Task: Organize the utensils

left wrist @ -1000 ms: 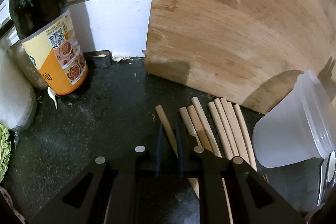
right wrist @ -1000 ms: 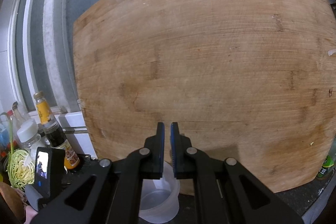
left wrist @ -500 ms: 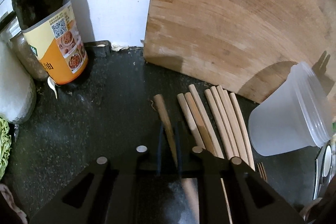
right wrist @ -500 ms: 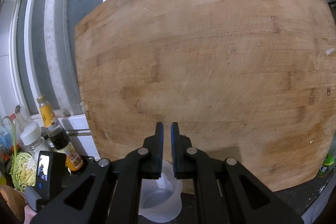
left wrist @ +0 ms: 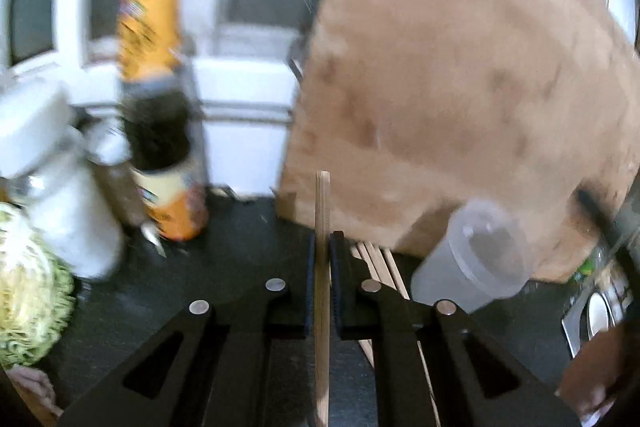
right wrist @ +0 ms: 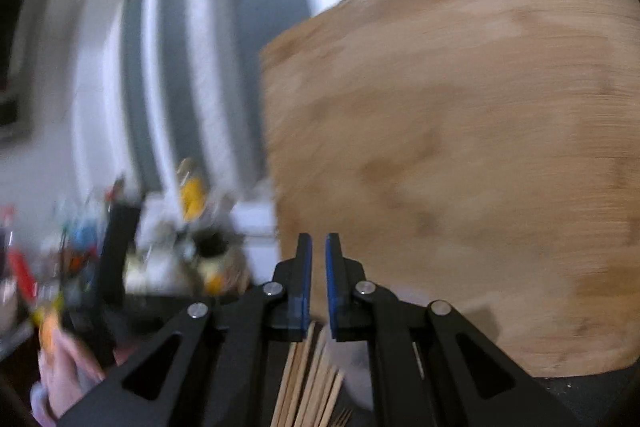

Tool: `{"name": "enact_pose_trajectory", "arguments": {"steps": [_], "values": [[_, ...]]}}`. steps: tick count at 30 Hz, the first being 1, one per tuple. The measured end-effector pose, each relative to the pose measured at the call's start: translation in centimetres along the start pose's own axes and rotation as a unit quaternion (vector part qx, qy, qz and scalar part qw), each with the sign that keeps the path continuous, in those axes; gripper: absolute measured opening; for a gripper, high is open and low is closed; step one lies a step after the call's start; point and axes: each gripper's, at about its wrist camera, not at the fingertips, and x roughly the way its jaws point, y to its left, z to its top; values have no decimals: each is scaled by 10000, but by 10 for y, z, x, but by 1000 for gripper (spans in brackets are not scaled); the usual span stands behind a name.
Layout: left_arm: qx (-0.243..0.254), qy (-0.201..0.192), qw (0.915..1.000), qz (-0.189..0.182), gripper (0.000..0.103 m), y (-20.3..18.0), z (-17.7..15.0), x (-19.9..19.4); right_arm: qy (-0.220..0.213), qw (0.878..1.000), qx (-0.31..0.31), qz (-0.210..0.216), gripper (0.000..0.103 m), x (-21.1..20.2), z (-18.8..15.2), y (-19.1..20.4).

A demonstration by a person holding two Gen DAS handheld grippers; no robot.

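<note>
My left gripper (left wrist: 321,243) is shut on one wooden chopstick (left wrist: 322,211), lifted off the dark counter and pointing up between the jaws. Several more chopsticks (left wrist: 380,263) lie on the counter just right of it; they also show below my right gripper (right wrist: 308,383). A translucent plastic cup (left wrist: 472,259) sits tilted to the right of the chopsticks. My right gripper (right wrist: 316,247) is above the chopsticks, its jaws nearly together with a narrow gap, holding nothing. Both views are blurred.
A large wooden cutting board (left wrist: 460,87) leans against the wall behind; it also fills the right wrist view (right wrist: 460,167). Sauce bottles (left wrist: 160,131) and a white jar (left wrist: 64,187) stand at the left. Green noodles (left wrist: 28,287) lie at far left. A sink edge (left wrist: 596,311) is at the right.
My left gripper has lifted the chopstick off the counter and pulled back and up. My right gripper has swung left and tilted down, so the chopsticks now show under it.
</note>
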Motion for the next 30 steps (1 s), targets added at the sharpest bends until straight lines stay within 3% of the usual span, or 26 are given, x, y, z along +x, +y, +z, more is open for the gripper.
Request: {"name": "enact_pose_trajectory", "arguments": {"steps": [3, 7, 10, 15, 19, 30], "values": [[-64, -278, 9995, 95, 6, 3, 5, -21, 798, 9962, -329, -91, 6, 30, -14, 22], [-245, -252, 9994, 76, 6, 22, 12, -25, 1769, 9829, -445, -259, 6, 69, -40, 37], [-240, -129, 9994, 217, 6, 26, 13, -21, 2264, 9727, -369, -362, 6, 88, -56, 36], [-287, 262, 9976, 580, 6, 31, 8, 12, 2631, 9646, -22, -174, 6, 105, -68, 28], [-405, 354, 9960, 712, 6, 42, 7, 23, 2574, 9663, 40, -34, 6, 119, -61, 31], [-916, 742, 9905, 703, 6, 73, 1, 40, 3144, 9484, -28, -409, 5, 177, -66, 41]]}}
